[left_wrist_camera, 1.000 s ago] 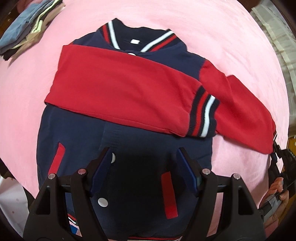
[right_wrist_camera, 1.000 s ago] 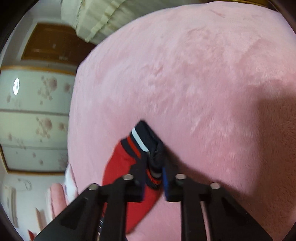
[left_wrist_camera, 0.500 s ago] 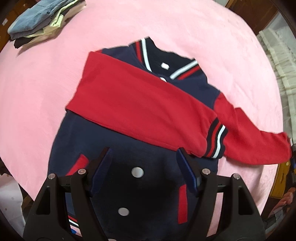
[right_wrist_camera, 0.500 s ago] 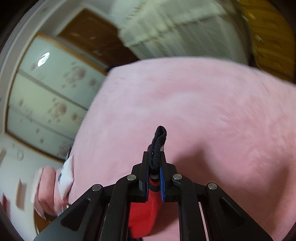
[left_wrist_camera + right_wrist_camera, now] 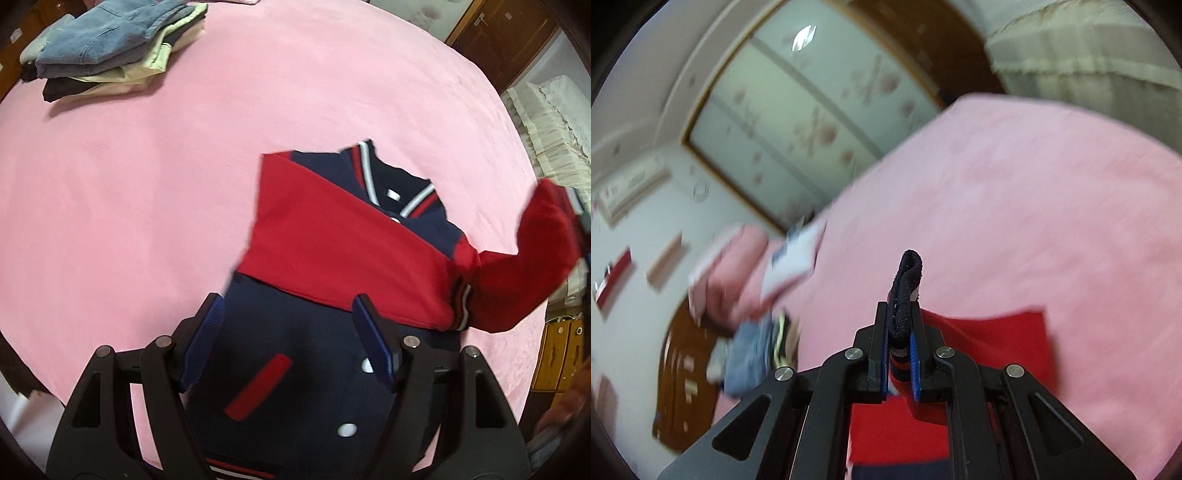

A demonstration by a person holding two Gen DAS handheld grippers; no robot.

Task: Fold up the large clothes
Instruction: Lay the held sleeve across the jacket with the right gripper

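A navy jacket [image 5: 314,387] with red sleeves lies flat on the pink bed cover [image 5: 147,184]. One red sleeve [image 5: 332,251] is folded across its chest. My left gripper [image 5: 287,301] hovers open over the jacket's lower body, nothing between its fingers. The other red sleeve [image 5: 528,266] rises off the bed at the right. In the right wrist view, my right gripper [image 5: 899,314] is shut on that sleeve's navy ribbed cuff [image 5: 905,280], which pokes up past the fingertips. Red sleeve cloth [image 5: 990,339] hangs below it.
A stack of folded clothes [image 5: 107,48], denim on top, sits at the bed's far left corner, also blurred as folded clothes [image 5: 750,354]. A wooden door [image 5: 498,48] and cream bedding [image 5: 546,129] lie beyond the right edge. A flowered wardrobe [image 5: 812,122] stands behind.
The right gripper has risen and rolled with the cuff, lifting the sleeve off the bed. The left gripper has shifted left over the jacket, still open; the jacket now sits right in its view.
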